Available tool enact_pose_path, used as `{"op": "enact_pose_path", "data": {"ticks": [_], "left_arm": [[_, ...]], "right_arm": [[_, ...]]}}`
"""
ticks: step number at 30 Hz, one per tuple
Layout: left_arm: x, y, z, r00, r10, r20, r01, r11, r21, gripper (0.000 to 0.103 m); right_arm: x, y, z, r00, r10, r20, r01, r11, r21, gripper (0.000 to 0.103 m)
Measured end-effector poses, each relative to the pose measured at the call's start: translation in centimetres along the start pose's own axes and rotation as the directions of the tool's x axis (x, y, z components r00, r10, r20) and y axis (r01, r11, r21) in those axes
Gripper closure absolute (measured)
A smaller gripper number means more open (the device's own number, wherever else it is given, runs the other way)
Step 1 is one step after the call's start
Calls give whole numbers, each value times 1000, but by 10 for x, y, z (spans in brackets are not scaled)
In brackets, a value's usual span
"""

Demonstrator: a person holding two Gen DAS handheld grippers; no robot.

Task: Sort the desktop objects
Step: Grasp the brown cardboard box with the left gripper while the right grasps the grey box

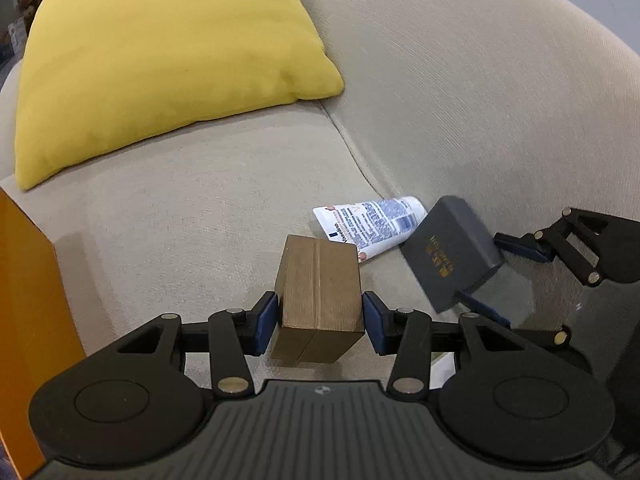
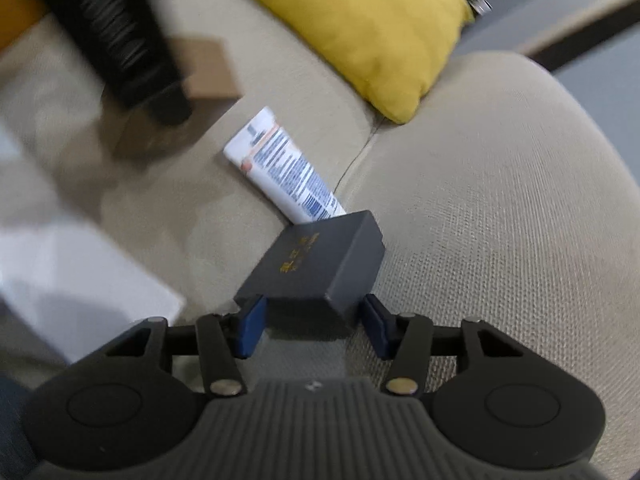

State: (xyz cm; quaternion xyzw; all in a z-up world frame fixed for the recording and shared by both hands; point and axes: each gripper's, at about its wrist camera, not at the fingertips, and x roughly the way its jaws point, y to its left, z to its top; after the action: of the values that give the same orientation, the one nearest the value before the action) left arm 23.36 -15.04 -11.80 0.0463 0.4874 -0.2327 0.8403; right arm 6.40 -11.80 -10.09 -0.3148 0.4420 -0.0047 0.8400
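Both grippers grip boxes on the beige sofa (image 1: 200,208).
The left gripper (image 1: 320,322) clamps a brown box (image 1: 320,292); the right gripper (image 2: 312,326) pinches a dark grey box (image 2: 316,264) beside a white tube (image 2: 284,164).

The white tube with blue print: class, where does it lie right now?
The white tube lies flat on the beige sofa seat, between the brown box and the dark grey box, its far end by the seat seam.

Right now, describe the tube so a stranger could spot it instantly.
On the beige sofa seat, below the yellow cushion, three items cluster near the seam. The tube lies flat between the brown box and dark grey box: white, soft, covered in blue print.
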Motion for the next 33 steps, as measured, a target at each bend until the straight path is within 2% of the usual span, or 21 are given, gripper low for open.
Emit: {"op": "enact_pose_path", "data": {"ticks": [2, 5, 7, 8, 9, 11, 15, 18, 21, 26, 33], "left_arm": [[0, 4, 1, 1000, -15, 4, 15, 1000, -22, 50], [1, 7, 2, 1000, -21, 5, 22, 999, -34, 50], [1, 8, 2, 1000, -27, 6, 27, 999, -41, 50], [-2, 8, 0, 999, -32, 8, 32, 998, -45, 50], [-2, 8, 0, 999, -37, 8, 37, 998, -50, 50], [-5, 9, -1, 999, -43, 6, 44, 997, -56, 50], [-8, 11, -3, 999, -38, 5, 38, 997, -60, 50], [-9, 12, -4, 999, -37, 2, 37, 997, -65, 50], [-11, 13, -4, 999, -33, 1, 33, 997, -68, 50], [-19, 13, -6, 999, -45, 15, 46, 996, -73, 50], [-58, 12, -11, 996, -51, 76, 58, 994, -91, 50]], "right_arm": [[-7, -14, 6, 998, 42, 37, -46, 993, 108, 59], [-19, -29, 9, 984, 149, 93, -169, 949, 266, 57], [-18, -39, 12, 973, 200, 117, -229, 907, 354, 56], [-15, -44, 12, 966, 231, 120, -260, 879, 400, 61], [-8, -49, 10, 952, 285, 114, -305, 833, 461, 62], [-12, -42, 1, 948, 295, 120, -313, 796, 518, 60], [-13, -32, 10, 976, 208, 65, -213, 842, 496, 62], [-14, -25, 14, 985, 170, 17, -158, 872, 463, 63], [-13, -19, 21, 992, 128, -15, -110, 901, 419, 67], [-24, -30, 19, 988, 154, -17, -129, 880, 457, 68], [-82, -46, 11, 981, 161, 107, -193, 827, 527, 68]]}}
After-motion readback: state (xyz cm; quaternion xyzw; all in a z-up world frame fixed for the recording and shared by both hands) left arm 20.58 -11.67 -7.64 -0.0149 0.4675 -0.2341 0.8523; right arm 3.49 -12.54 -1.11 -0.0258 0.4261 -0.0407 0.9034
